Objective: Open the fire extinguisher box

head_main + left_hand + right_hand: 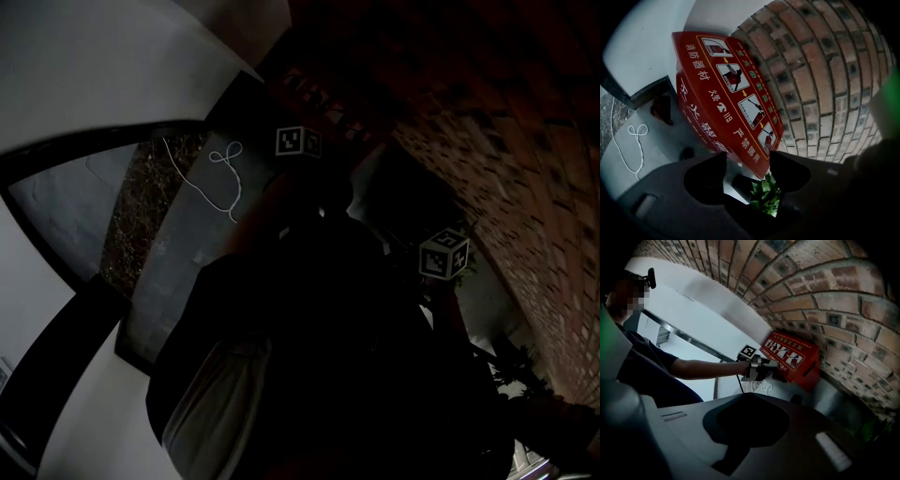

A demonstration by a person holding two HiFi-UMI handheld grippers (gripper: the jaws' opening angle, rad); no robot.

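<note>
Overall level: dim in all three views; the head view is darkest, its lower middle nearly black.
Head view: a white cord [214, 178] stands out on grey floor; the brick wall [506, 169] shows dull red-brown.
Left gripper view: soft, even light with no glare; the red box [726, 89] is sharp and rich in colour, its print crisp. The left claw [747, 171] is a black silhouette, with green leaves [765, 194] bright in its gap.
Right gripper view: the brightest patch is the pale wall [703, 319] at left; the right claw [745, 425] is near, shaded and soft.
Distortion: the wide lenses bend brick courses into arcs; corners fall to black.
</note>
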